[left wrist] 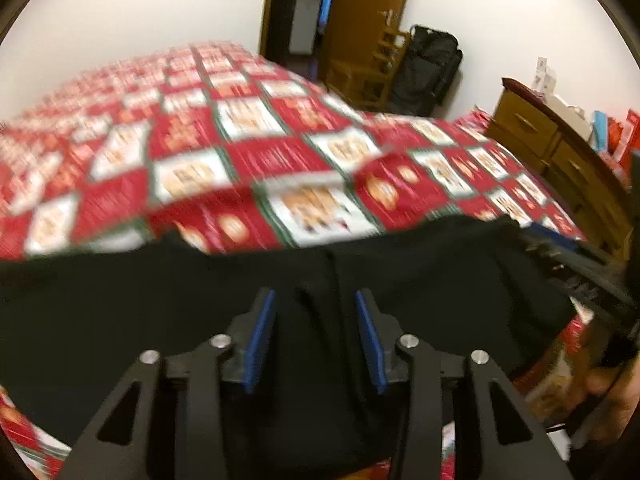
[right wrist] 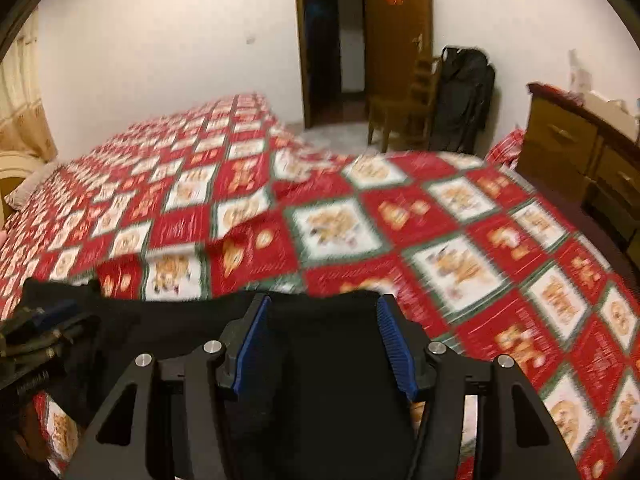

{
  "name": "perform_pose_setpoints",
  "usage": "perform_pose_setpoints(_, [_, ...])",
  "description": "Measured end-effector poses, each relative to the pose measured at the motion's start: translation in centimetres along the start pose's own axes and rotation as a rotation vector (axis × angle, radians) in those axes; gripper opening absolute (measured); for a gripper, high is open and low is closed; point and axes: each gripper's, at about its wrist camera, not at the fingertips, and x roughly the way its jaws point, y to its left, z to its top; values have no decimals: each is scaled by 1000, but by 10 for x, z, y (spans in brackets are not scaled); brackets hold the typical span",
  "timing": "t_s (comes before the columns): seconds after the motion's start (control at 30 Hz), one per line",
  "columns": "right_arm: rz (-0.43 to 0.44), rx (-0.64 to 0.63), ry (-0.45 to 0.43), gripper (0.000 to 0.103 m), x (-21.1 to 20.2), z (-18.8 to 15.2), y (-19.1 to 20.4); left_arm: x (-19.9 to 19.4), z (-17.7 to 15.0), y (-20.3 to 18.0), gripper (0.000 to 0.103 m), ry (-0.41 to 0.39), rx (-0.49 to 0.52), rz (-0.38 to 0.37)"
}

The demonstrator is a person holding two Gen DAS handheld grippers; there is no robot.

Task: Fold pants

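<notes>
Soft black pants [left wrist: 280, 280] lie flat on the glossy red-and-white checked bedspread [left wrist: 240, 140], left gripper [left wrist: 315, 300] and right gripper [right wrist: 322, 308] both parted over the cloth, gripping nothing; only right view shows a pillow [right wrist: 32, 188].

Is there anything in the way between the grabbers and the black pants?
Nothing visible. The pants lie on the bed right under both tools, left and right, with black cloth showing between their open fingers.
</notes>
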Motion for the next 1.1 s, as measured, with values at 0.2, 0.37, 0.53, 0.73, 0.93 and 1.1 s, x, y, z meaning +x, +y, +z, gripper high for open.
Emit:
perform_pose_setpoints(0.2, [-18, 5, 15, 57, -1, 0, -14, -11, 26, -16, 50, -93, 73, 89])
perform_pose_setpoints(0.37, [-16, 8, 75, 56, 21, 1, -12, 22, 31, -51, 50, -25, 132, 131])
perform_pose_setpoints(0.53, [-24, -9, 157, 56, 49, -3, -4, 50, 16, -63, 51, 63, 172, 167])
perform_pose_setpoints(0.73, [-10, 22, 152, 56, 52, -7, -7, 51, 16, -58, 53, 52, 149, 167])
perform_pose_setpoints(0.93, [-12, 42, 125, 56, 43, -4, -6, 45, 23, -46, 53, 68, 91, 122])
perform_pose_setpoints(1.1, [3, -33, 21, 56, 16, 1, 23, 29, 31, -16, 62, 17, 33, 208])
